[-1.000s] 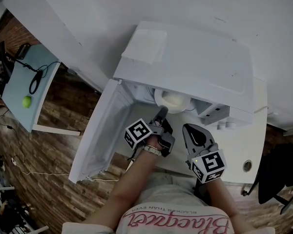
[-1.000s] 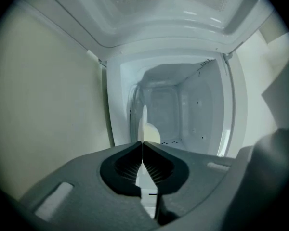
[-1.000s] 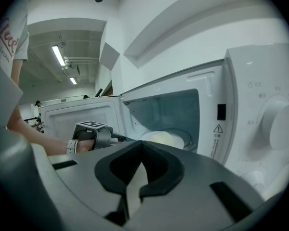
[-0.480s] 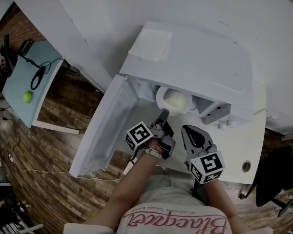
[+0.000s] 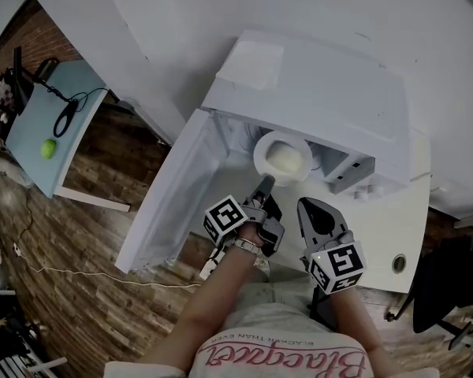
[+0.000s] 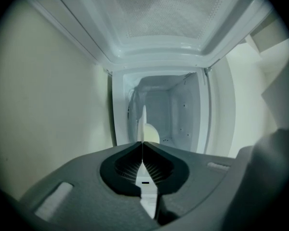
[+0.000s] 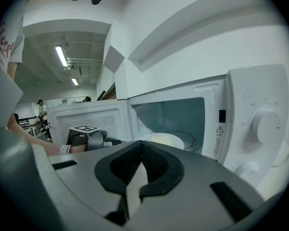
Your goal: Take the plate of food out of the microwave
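Observation:
A white microwave (image 5: 323, 93) stands with its door (image 5: 169, 203) swung open to the left. A white plate (image 5: 262, 150) heaped with pale food (image 5: 284, 160) sits at the mouth of the cavity. My left gripper (image 5: 265, 183) is shut on the plate's near rim. In the left gripper view the plate (image 6: 144, 121) shows edge-on, rising from the closed left gripper (image 6: 142, 143), with the food (image 6: 152, 133) beside it. My right gripper (image 5: 312, 205) hovers in front of the control panel, shut on nothing. The right gripper view shows this right gripper (image 7: 141, 142) closed and the plate (image 7: 164, 139) inside the opening.
Control knobs (image 7: 264, 124) sit on the microwave's right side. A folded white sheet (image 5: 252, 65) lies on its top. The white counter (image 5: 394, 235) carries the oven. At far left a pale table (image 5: 39, 124) holds a green ball (image 5: 48, 148) and cables. A dark chair (image 5: 449, 282) stands right.
My left gripper has drawn back a little toward me with the plate, so more of the plate shows outside the cavity. The right gripper has stayed put.

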